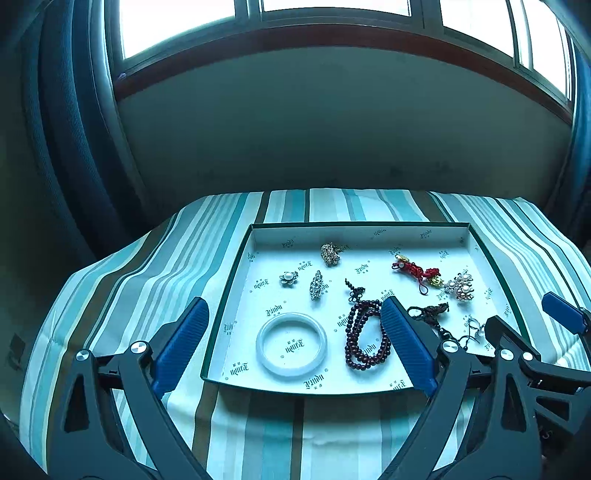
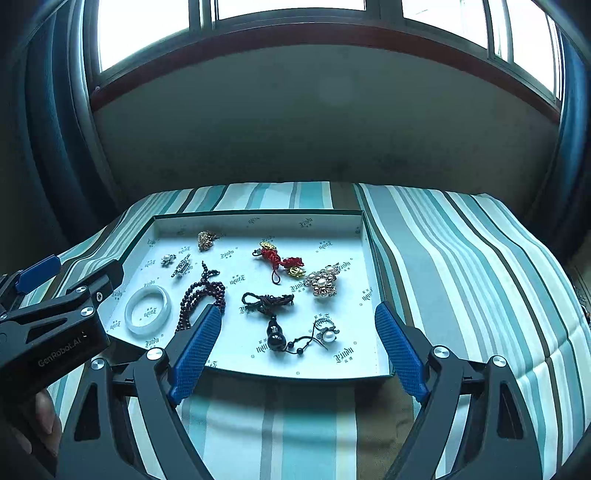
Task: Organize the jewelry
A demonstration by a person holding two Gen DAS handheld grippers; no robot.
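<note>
Left wrist view: the left gripper [image 1: 295, 343] hangs empty, fingers wide apart, over the shallow box [image 1: 354, 226] on the striped worktop [image 1: 140, 266]; inside lie a white bangle [image 1: 291, 345] and dark bead strand [image 1: 364, 338]. Right wrist view: the right gripper [image 2: 297, 349], fingers also apart, faces a red knot charm [image 2: 282, 263], pearl cluster [image 2: 323, 282] and black gourd pendant [image 2: 276, 336] in that box.

Blown-out windows [image 1: 177, 22] backlight scene; wall below dim, blue cast, strong fisheye bending, corners perhaps vignetted.

- Left gripper [image 1: 295, 347]: matte black frame with triangular cut-outs in each arm; two fingers faced with ribbed blue pads [image 1: 181, 343]; round silver screw heads at the pivots.
- Right gripper [image 2: 299, 350]: same black frame, blue textured pads [image 2: 195, 354], silver screws.
- Left gripper's body, seen from right wrist view, carries pale "GenRobot.AI" lettering.
</note>
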